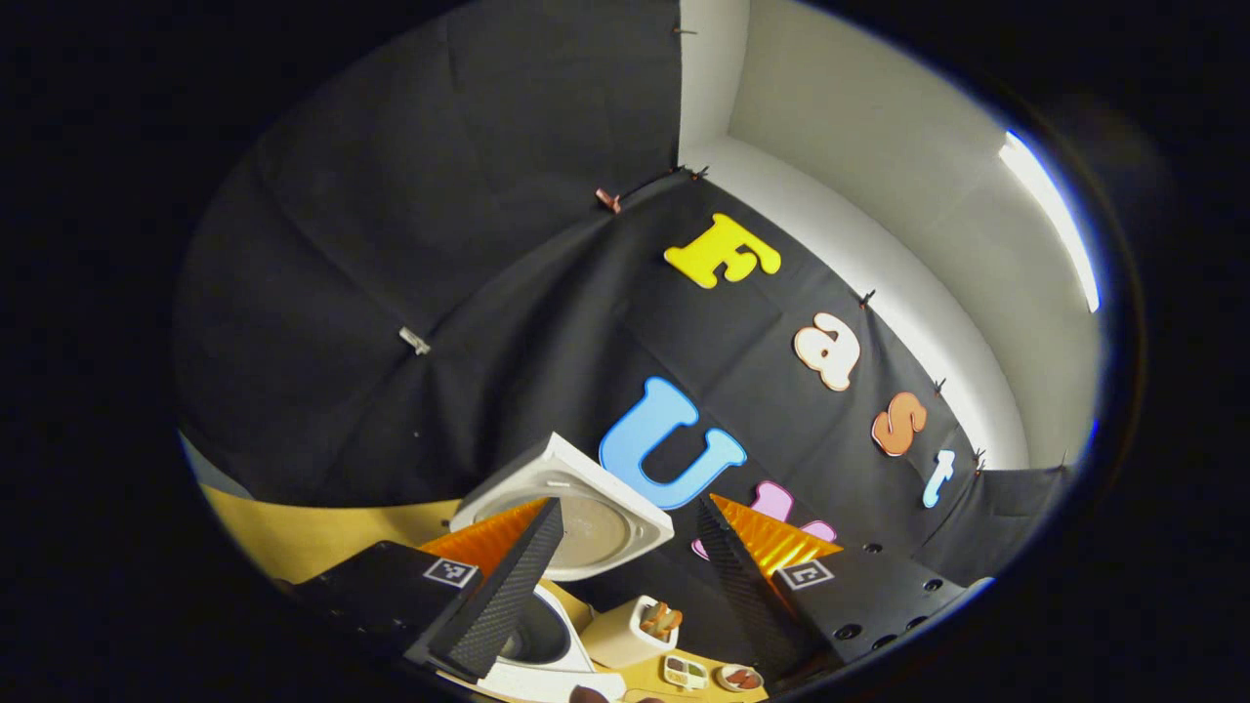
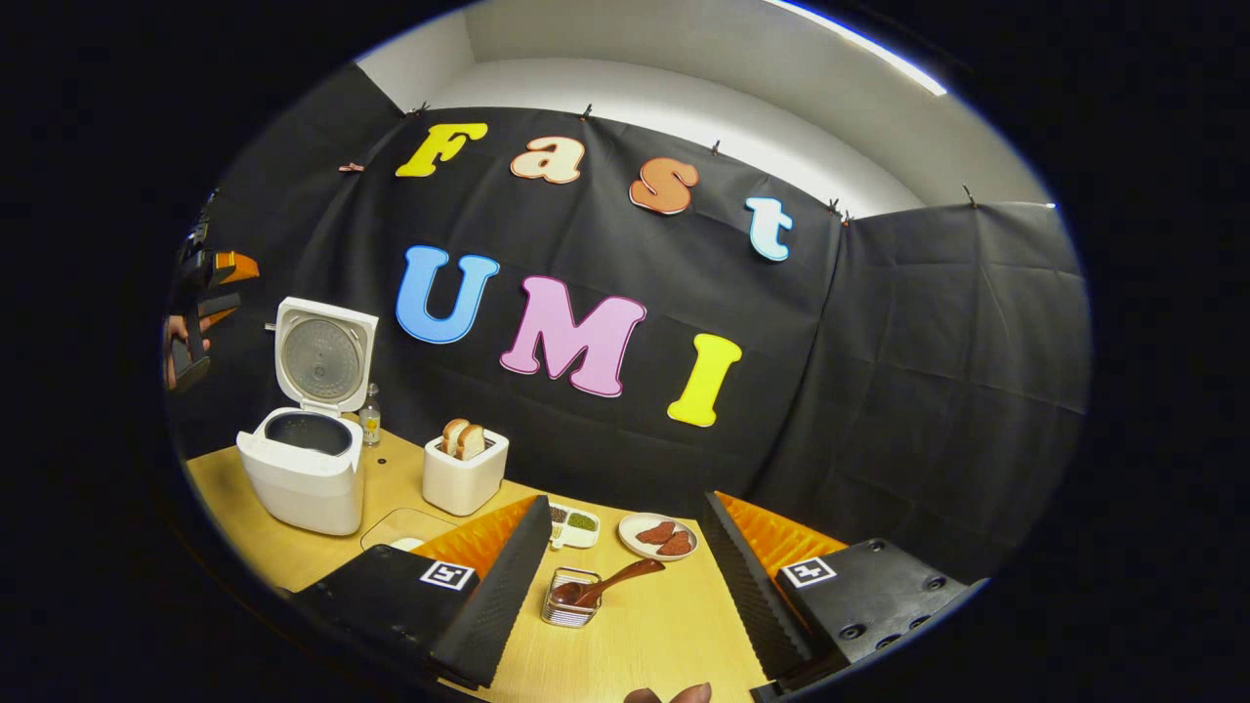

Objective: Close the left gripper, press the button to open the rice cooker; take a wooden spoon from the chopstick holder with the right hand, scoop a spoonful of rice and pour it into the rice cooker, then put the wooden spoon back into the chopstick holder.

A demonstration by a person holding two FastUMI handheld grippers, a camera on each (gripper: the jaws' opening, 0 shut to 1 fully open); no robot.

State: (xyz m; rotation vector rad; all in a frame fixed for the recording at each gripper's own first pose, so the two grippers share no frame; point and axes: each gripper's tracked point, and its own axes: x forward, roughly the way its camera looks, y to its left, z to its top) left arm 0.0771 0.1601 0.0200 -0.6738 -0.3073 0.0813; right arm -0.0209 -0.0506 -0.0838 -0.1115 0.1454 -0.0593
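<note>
The white rice cooker [image 2: 301, 475] stands at the table's left with its lid [image 2: 323, 357] swung up and the dark inner pot showing. A wire chopstick holder [image 2: 571, 603] sits between my right gripper's fingers, farther ahead, with the wooden spoon [image 2: 613, 580] leaning out of it to the right. My right gripper [image 2: 625, 503] is open and holds nothing. A hand holds the left gripper [image 2: 200, 312] high, left of the cooker. In the left gripper view, my left gripper [image 1: 631, 503] is open above the cooker's raised lid [image 1: 571, 508] and pot [image 1: 539, 635].
A white toaster [image 2: 465, 471] with two bread slices stands right of the cooker. A divided dish of grains [image 2: 573, 522] and a plate of red pieces [image 2: 657, 535] lie behind the holder. A small bottle [image 2: 369, 415] stands behind the cooker. Fingertips [image 2: 674, 695] show at the bottom edge.
</note>
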